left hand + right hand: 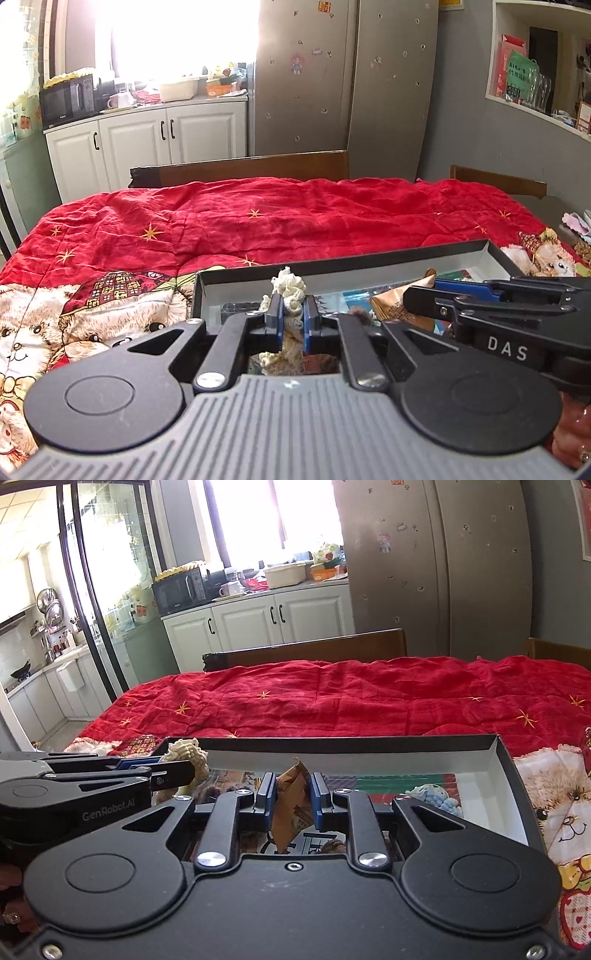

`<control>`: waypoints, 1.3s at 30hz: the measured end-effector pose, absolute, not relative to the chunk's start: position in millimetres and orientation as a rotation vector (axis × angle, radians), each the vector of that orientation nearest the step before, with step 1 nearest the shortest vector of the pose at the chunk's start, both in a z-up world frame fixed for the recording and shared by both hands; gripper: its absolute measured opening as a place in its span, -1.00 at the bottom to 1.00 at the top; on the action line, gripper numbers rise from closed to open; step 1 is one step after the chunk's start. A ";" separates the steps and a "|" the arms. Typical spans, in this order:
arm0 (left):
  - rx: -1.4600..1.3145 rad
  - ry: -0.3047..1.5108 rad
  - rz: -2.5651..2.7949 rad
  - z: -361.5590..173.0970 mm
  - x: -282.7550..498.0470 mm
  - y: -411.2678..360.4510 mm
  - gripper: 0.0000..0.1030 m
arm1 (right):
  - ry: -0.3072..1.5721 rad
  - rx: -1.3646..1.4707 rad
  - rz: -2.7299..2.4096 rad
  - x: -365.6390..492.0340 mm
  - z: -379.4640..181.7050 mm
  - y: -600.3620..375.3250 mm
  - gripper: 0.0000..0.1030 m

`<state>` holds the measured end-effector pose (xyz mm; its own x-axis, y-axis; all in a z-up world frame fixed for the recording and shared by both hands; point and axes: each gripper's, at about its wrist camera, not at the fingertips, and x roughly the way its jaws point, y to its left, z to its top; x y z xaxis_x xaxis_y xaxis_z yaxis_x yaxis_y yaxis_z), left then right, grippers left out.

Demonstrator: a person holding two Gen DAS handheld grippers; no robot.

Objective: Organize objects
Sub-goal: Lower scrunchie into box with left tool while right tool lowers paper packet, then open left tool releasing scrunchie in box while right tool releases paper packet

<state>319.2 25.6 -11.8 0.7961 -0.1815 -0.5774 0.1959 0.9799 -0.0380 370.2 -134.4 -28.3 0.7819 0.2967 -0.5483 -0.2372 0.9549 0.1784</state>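
A shallow black box with a white inside [406, 264] [495, 760] lies on the red bedspread and holds several items. My left gripper [291, 314] is shut on a cream crocheted item [290, 288], held over the box's left part; it also shows in the right wrist view [186, 753]. My right gripper [291, 797] is shut on a brown snack packet [293, 805], held over the box's middle; the packet also shows in the left wrist view [397, 304]. The two grippers are side by side, close together.
A light blue crocheted piece [441, 797] lies in the box at right. The red quilt with teddy bear print [258, 218] covers the surface. Dark wooden chair backs [240, 170] stand behind it. White cabinets, a microwave [68, 99] and a fridge stand further back.
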 end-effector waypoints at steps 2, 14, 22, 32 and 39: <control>0.027 0.621 -0.203 -13.8 320.4 24.8 -0.76 | 0.616 0.100 0.284 371.5 -31.3 -134.9 -0.63; 0.047 0.641 -0.216 -20.2 321.1 17.6 -0.74 | 0.621 0.087 0.282 369.8 -32.3 -133.7 -0.63; 0.068 0.643 -0.215 -22.7 320.8 14.8 -0.66 | 0.622 0.077 0.283 368.6 -31.7 -132.9 -0.63; 0.076 0.632 -0.215 -20.3 318.3 13.6 -0.26 | 0.620 0.064 0.285 369.5 -30.8 -132.0 -0.61; 0.068 0.626 -0.210 -18.6 317.0 15.1 0.01 | 0.608 0.073 0.291 367.4 -29.5 -133.1 -0.43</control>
<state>317.0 15.1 -18.6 0.7903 -0.1740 -0.5875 0.2151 0.9766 0.0000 367.4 -133.1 -29.5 0.7814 0.2904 -0.5523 -0.2479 0.9568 0.1523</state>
